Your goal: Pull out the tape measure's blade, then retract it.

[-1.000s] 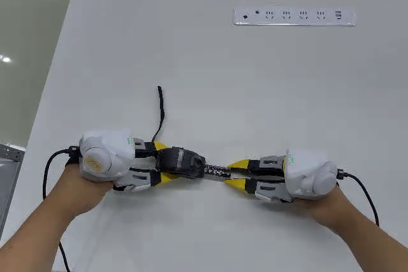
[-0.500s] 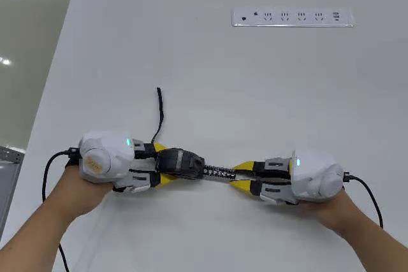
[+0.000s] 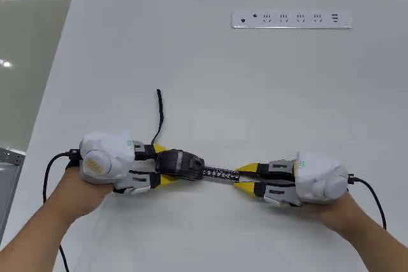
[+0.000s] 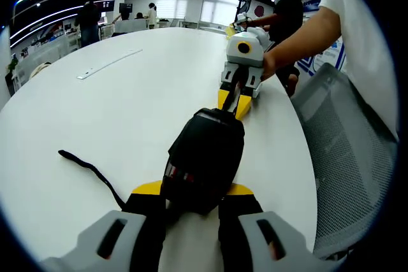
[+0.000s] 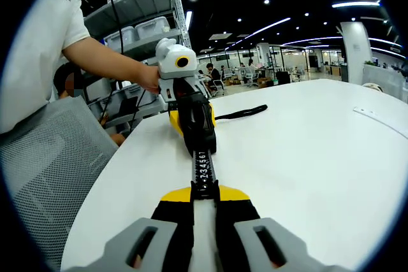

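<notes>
A black tape measure case (image 3: 180,164) lies low over the white table, clamped between the yellow-tipped jaws of my left gripper (image 3: 164,164). In the left gripper view the case (image 4: 205,157) sits right between my jaws, its black wrist strap (image 4: 89,170) trailing left on the table. A short length of numbered blade (image 3: 220,173) runs from the case to my right gripper (image 3: 245,178), which is shut on the blade's end. The right gripper view shows the blade (image 5: 203,167) reaching from my jaws to the case (image 5: 197,119).
A white power strip (image 3: 291,19) lies flat at the far side of the table (image 3: 255,93). The strap (image 3: 160,113) curls on the table behind the left gripper. A grey mesh chair (image 4: 344,151) stands by the table edge. Cables trail from both grippers toward the person.
My right gripper has moved to the right, away from the case, and more of the numbered blade now shows between the two grippers. The left gripper and case stayed put.
</notes>
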Demonstrator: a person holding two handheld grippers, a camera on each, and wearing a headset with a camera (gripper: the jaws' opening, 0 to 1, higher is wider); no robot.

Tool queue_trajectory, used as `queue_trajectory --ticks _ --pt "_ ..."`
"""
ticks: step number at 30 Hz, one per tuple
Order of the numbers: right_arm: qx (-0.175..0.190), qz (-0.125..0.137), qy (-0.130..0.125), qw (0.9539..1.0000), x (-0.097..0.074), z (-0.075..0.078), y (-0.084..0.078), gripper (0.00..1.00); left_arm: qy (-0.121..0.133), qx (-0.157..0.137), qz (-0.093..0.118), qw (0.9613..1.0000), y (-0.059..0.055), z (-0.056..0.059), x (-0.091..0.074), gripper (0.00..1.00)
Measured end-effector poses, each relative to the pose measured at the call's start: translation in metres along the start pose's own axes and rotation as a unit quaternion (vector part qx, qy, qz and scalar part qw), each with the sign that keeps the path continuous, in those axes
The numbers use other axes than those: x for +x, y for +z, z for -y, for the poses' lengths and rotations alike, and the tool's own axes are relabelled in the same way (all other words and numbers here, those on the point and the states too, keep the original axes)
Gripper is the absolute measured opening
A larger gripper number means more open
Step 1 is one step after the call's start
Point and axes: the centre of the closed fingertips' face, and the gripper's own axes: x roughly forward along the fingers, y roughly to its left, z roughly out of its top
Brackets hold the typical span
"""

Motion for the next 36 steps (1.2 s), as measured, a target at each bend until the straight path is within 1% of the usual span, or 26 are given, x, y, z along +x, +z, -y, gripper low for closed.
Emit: queue_trajectory --ticks 16,36 --pt "0.011 0.002 -0.002 0.9999 -0.01 0.001 -0.003 0.09 0.0 -0.003 0.002 1.0 0.0 0.0 0.001 0.28" --pt "0.018 0.006 -0.012 0.9998 -0.022 0.002 -0.006 0.09 0.0 -0.005 0.001 1.0 0.0 0.0 0.001 0.28"
